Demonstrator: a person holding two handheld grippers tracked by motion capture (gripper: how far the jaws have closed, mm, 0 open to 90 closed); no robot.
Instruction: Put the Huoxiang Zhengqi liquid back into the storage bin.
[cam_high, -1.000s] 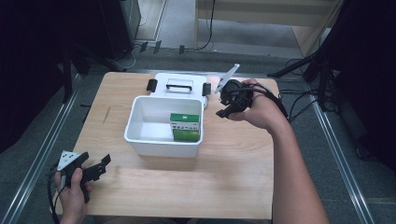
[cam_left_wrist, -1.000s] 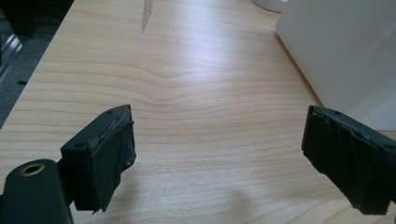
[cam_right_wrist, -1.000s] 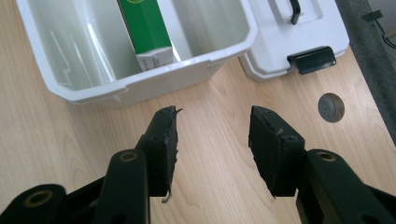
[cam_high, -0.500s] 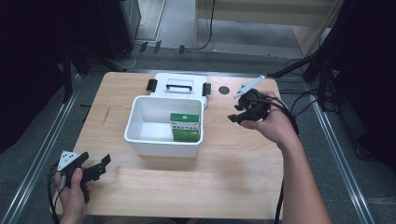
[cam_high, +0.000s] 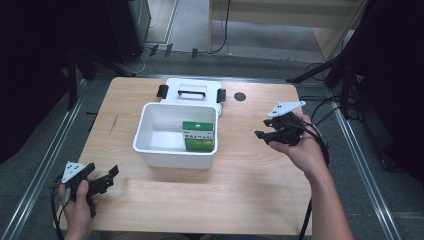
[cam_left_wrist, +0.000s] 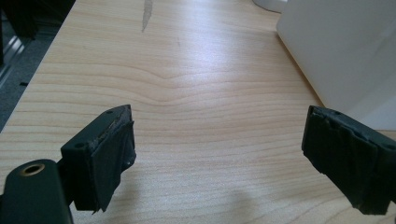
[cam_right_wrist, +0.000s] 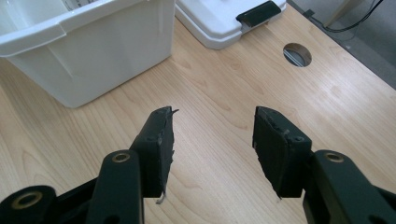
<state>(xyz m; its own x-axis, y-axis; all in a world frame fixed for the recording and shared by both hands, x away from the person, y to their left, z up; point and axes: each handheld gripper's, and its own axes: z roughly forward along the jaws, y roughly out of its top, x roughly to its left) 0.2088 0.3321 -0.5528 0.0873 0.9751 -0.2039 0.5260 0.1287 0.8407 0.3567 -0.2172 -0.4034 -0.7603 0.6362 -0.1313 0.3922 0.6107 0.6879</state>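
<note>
While opening, right tongs (cam_right_wrist: 212, 140) hold nothing above table (cam_right_wrist: 224, 93).

White bin (cam_high: 150, 150) blocks mid-table; bare wood (cam_high: 240, 195) open around it

Black claw (cam_right_wrist: 212, 144), tape-wrapped pads (cam_left_wrist: 112, 161), brass screws, grey three-cornered plate (cam_high: 285, 107).

In the right gripper view, the right gripper (cam_right_wrist: 212, 149) hovers over the pale wooden tabletop (cam_right_wrist: 224, 100), its two black jaws parted with nothing between them; they have just been opening. The white plastic bin (cam_right_wrist: 88, 51) stands at upper left. Behind it lies a white plastic lid (cam_right_wrist: 219, 23) with a black latch (cam_right_wrist: 258, 11). A round cable hole (cam_right_wrist: 297, 54) pierces the tabletop.
</note>
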